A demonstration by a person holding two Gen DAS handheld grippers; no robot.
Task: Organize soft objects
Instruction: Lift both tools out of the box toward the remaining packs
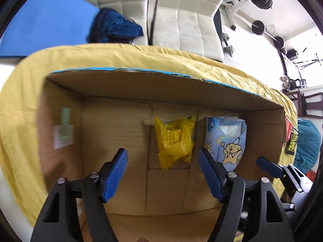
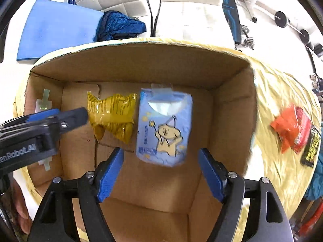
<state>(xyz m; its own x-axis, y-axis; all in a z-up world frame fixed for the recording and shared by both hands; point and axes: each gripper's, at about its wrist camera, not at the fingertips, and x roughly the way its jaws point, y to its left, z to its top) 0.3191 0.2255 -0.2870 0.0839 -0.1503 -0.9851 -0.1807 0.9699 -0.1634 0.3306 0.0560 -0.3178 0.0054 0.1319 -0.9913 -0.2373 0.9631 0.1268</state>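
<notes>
An open cardboard box (image 1: 161, 84) (image 2: 141, 60) stands on a yellow cloth. On its floor lie a yellow plastic packet (image 1: 174, 141) (image 2: 113, 115) and, to its right, a light blue tissue pack with a cartoon figure (image 1: 228, 141) (image 2: 164, 127). My left gripper (image 1: 162, 173) is open and empty above the box, and also shows at the left of the right wrist view (image 2: 66, 117). My right gripper (image 2: 160, 173) is open and empty above the box, just short of the blue pack. One of its fingers (image 1: 268, 165) shows in the left wrist view.
An orange snack bag (image 2: 292, 129) and a black-and-yellow packet (image 2: 310, 151) lie on the yellow cloth (image 2: 272, 100) right of the box. Beyond the table are white chairs (image 1: 187, 20), a blue mat (image 2: 56, 28) and a dark blue cloth (image 2: 119, 25).
</notes>
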